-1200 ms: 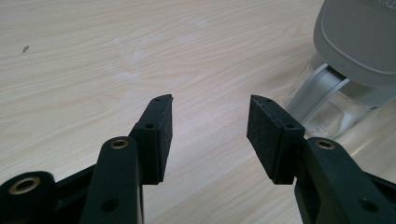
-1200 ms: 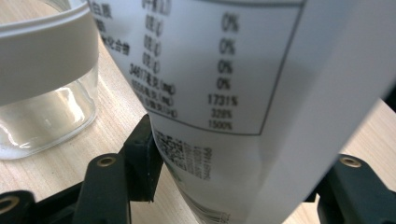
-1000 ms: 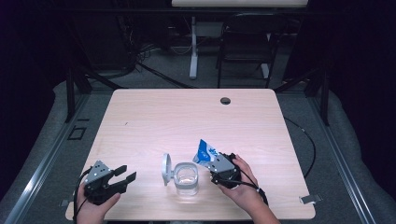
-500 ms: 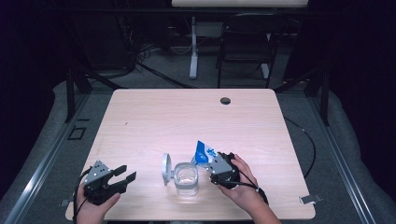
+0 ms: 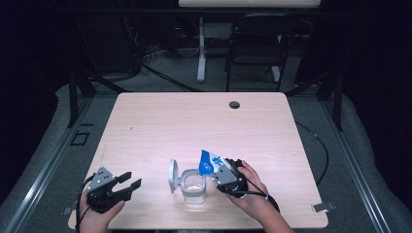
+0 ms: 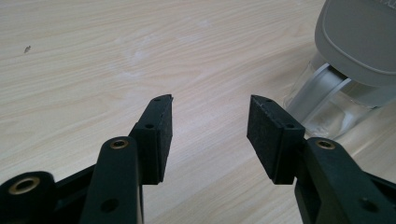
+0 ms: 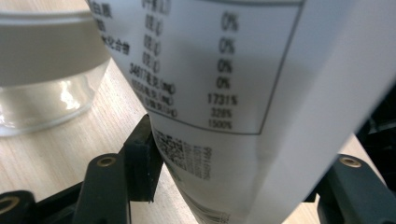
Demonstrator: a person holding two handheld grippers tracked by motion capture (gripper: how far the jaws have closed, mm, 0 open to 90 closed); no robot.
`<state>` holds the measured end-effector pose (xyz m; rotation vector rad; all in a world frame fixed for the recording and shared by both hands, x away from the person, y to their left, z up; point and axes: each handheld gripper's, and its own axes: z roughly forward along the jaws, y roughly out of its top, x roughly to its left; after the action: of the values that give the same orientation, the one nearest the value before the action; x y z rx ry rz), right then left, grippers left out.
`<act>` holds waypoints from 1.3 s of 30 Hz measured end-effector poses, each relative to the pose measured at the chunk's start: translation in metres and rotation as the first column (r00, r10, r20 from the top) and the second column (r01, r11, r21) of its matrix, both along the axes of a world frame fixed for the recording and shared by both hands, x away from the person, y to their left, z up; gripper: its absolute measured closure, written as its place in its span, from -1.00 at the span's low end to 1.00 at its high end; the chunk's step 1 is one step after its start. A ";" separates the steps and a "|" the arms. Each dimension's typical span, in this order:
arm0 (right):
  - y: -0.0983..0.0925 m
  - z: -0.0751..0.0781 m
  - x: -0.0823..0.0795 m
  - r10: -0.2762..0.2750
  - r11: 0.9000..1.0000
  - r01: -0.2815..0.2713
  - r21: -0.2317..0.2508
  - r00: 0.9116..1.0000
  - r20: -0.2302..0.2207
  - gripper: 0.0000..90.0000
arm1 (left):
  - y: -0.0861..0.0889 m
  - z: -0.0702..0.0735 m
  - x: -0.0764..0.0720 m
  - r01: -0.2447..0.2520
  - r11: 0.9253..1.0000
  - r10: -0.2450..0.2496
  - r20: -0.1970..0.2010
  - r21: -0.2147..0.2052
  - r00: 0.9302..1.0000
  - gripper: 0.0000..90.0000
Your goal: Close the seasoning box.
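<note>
**Packet poised at the jar's mouth**

The right tool [image 5: 219, 171] is clamped on a blue-and-white packet [image 5: 209, 162], and it holds that packet tilted right beside the rim of a clear glass jar [image 5: 194, 187] near the front edge of the counter [image 5: 204, 121]. In the right gripper view the packet's [image 7: 243, 93] printed nutrition panel sits between the two jaws, pinched low on its body. It looks like thin, soft film: light, easily creased, and a bit slick, so a hold on the flat lower body, clear of the opening, should serve best while the top leans toward the jar.

The jar is open, its grey lid [image 5: 173, 175] hinged up and standing on the left side. Being glass, it is rigid but breakable, and it could skate on the smooth wood if nudged. Whether anything lies inside is hard to tell; it looks clear.

Off to the left, the left tool [image 5: 128, 180] hangs with jaws spread wide and nothing between them, pointing toward the jar [image 6: 336, 107] and well short of it.
</note>
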<state>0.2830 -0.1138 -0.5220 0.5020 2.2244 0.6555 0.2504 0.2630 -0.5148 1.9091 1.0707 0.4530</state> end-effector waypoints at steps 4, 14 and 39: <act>0.000 -0.002 0.000 0.007 1.000 -0.007 -0.015 1.000 0.015 -0.11 | 0.000 0.000 0.000 0.000 1.000 0.000 -0.001 -0.001 1.000 0.13; 0.002 -0.005 -0.002 0.019 0.998 -0.016 -0.069 0.999 0.040 -0.11 | 0.000 -0.001 0.000 0.000 1.000 0.000 -0.005 0.000 1.000 0.13; 0.009 -0.008 -0.002 0.051 0.974 -0.021 -0.225 0.990 0.128 -0.11 | 0.000 -0.002 0.001 0.000 1.000 0.000 -0.008 0.006 1.000 0.13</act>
<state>0.2810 -0.1047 -0.5299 0.2957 2.1512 0.4364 0.2511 0.2633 -0.5170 1.9179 1.0755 0.4493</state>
